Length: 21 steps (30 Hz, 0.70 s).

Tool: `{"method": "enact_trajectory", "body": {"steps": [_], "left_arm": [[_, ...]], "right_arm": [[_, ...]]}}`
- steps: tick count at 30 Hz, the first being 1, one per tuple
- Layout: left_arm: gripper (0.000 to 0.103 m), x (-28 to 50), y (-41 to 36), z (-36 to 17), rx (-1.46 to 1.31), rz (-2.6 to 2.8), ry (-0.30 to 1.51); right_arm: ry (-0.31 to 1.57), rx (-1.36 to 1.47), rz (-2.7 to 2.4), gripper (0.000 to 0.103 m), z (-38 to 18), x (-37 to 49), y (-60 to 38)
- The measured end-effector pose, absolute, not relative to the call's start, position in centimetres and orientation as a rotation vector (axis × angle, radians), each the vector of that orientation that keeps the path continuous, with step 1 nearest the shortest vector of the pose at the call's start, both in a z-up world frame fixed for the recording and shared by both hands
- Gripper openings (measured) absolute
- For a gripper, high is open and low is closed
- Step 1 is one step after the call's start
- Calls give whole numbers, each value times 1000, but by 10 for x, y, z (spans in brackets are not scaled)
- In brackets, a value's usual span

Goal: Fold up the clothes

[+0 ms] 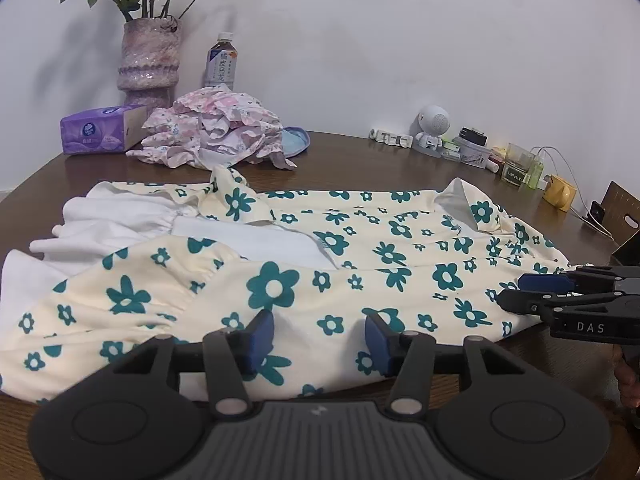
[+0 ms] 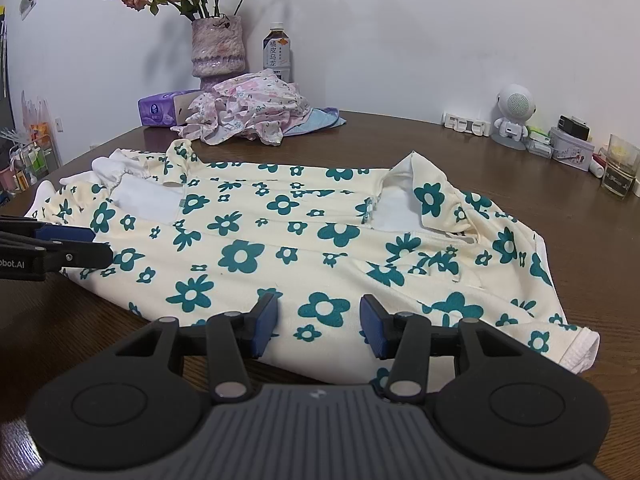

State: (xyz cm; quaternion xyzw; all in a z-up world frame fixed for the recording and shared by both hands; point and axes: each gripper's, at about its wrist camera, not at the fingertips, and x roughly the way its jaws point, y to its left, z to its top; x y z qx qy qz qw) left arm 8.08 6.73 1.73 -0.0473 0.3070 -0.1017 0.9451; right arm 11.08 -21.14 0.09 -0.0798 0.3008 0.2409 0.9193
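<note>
A cream garment (image 2: 280,240) printed with teal flowers is spread flat on the brown table (image 2: 440,140), its long axis laid across both views from left to right. The left gripper (image 1: 320,334) and right gripper (image 2: 319,322) are held over its near edge, pads parted, with nothing clamped between them.

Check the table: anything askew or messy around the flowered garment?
The flowered garment lies flat but untidy: its near strap is flipped over, white lining up, and white lining spills out at its left end. Behind it, a pink garment sits crumpled in a heap beside the tissue pack. Nothing spilled or damaged.
</note>
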Motion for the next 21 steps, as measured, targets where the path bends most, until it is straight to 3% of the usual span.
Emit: {"method": "enact_trajectory", "body": {"steps": [21], "left_arm": [[50,81,67,17,-91,-207,626]], "right_arm": [[597,-147,359,44,5,120,-265]]}}
